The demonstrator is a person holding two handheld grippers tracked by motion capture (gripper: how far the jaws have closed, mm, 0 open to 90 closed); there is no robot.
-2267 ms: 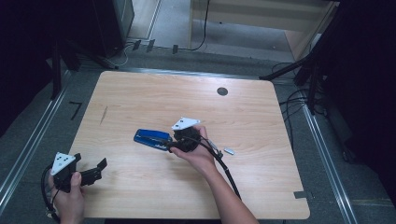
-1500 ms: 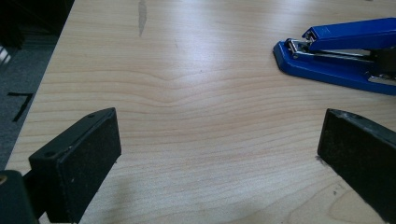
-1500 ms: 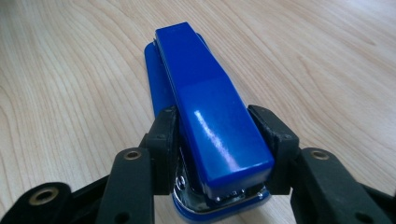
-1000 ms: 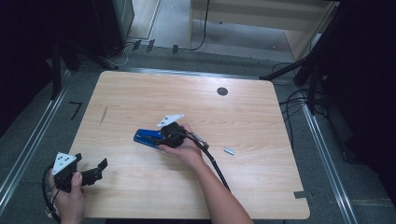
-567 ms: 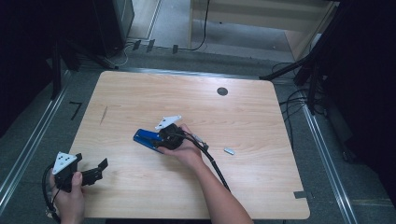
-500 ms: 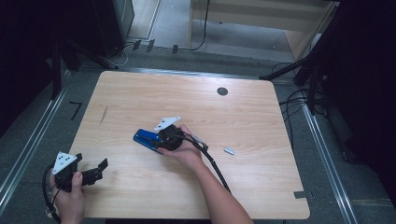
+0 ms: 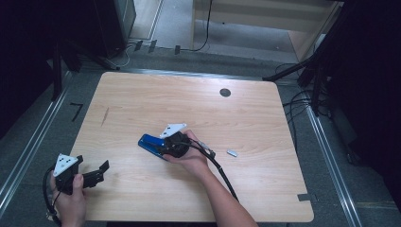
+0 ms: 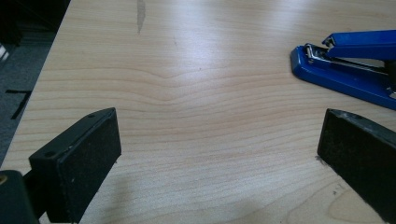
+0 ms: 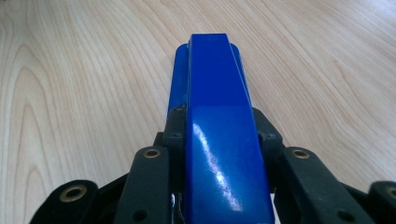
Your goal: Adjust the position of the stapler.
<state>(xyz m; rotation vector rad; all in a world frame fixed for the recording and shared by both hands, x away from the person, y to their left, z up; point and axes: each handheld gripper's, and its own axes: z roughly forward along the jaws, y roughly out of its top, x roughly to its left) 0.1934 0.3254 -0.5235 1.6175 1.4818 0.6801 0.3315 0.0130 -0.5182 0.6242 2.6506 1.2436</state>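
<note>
A blue stapler [image 7: 150, 143] lies near the middle of the wooden table [image 7: 189, 109]. My right gripper [image 7: 172, 144] is shut on the stapler's rear half; in the right gripper view the stapler [image 9: 217, 107] runs straight away from me between the black fingers [image 9: 175, 126]. My left gripper [image 7: 97, 172] stands open at the table's front left corner, nothing between its pads [image 8: 88, 154]. The left gripper view shows the stapler [image 8: 345, 70] off at the upper right, its mouth slightly parted.
A small grey metal piece [image 7: 231, 152] lies right of the stapler. A round black grommet [image 7: 225, 92] sits near the far edge. A dark scratch [image 7: 104, 116] marks the left side. Cables [image 7: 302, 101] run on the floor past the right edge.
My right gripper has shifted left along the stapler and closed on it, and the stapler has slid a little to the left. The left gripper has stayed put.
</note>
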